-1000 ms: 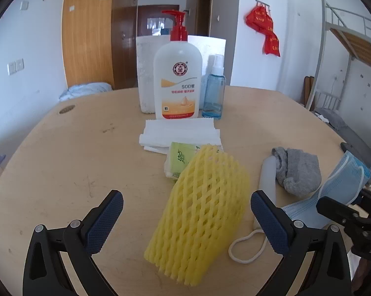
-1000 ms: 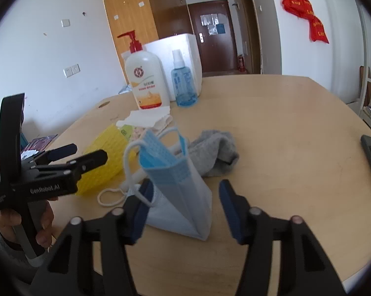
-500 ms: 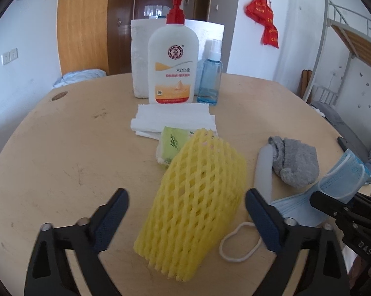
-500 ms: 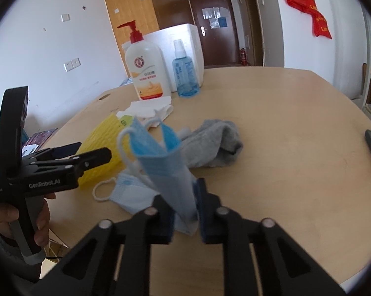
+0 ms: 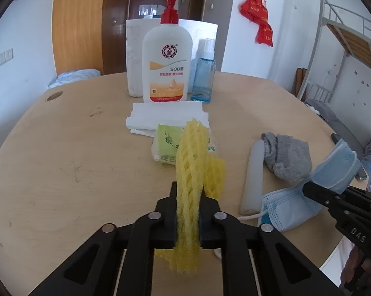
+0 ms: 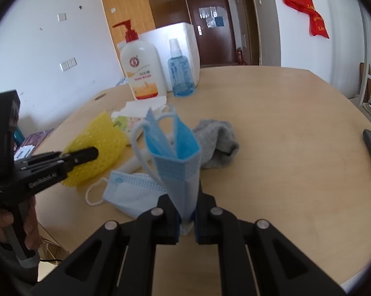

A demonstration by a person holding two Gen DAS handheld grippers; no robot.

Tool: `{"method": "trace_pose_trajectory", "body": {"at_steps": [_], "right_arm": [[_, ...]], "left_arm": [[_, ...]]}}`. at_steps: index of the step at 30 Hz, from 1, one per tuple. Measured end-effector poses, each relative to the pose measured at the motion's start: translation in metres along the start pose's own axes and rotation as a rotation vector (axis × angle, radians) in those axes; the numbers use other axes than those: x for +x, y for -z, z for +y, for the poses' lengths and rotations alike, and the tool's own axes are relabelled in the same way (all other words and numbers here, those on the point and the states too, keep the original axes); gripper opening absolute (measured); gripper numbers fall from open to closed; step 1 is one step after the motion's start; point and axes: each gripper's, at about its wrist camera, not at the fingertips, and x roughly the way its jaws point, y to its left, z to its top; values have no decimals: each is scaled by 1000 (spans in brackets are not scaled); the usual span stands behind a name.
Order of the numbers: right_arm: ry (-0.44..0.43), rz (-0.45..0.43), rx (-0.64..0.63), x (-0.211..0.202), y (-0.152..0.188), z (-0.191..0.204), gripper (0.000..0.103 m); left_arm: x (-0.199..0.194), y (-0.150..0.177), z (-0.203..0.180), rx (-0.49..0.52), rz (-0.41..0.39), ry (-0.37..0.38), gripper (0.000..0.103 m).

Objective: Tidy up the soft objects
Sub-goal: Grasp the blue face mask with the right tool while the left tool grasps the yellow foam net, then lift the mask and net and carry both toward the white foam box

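Yellow foam mesh sleeve [image 5: 189,185] is squeezed flat in the left gripper [image 5: 188,197], whose jaws have just closed on it. The right gripper [image 6: 186,212] clamps an upright blue face mask [image 6: 178,157]; a second mask [image 6: 133,194] probably lies under it on the wooden table [image 6: 284,148].

A lotion bottle [image 5: 167,59] and spray bottle [image 5: 204,74] stand before a foam box [image 5: 133,56] on the table [image 5: 62,160].

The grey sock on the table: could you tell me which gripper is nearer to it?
Right. The right gripper, shut on a blue mask, sits beside the grey sock; the left gripper grips yellow foam netting farther away.
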Motion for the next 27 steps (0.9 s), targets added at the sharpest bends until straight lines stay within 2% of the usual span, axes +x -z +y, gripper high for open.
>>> {"method": "trace_pose_trajectory", "body": {"at_steps": [3,7,14,19,27], "right_arm": [[-22,2,10,-2,0,-1,11],[2,-29,10,-10,-1,1,11],[18,-87,3,-31,-6,8,11],[19,-135,-14,-46,-12,18,11],[6,-239,-48,-77,-26,36,11]], "left_arm": [[-4,1,0,3,-7,10,10],[-11,1,-2,9,-31,26,10],[-36,2,-3,20,-124,1,10],[-52,5,-2,23,-163,-3,10],[-92,2,2,6,-271,-26,10]]}}
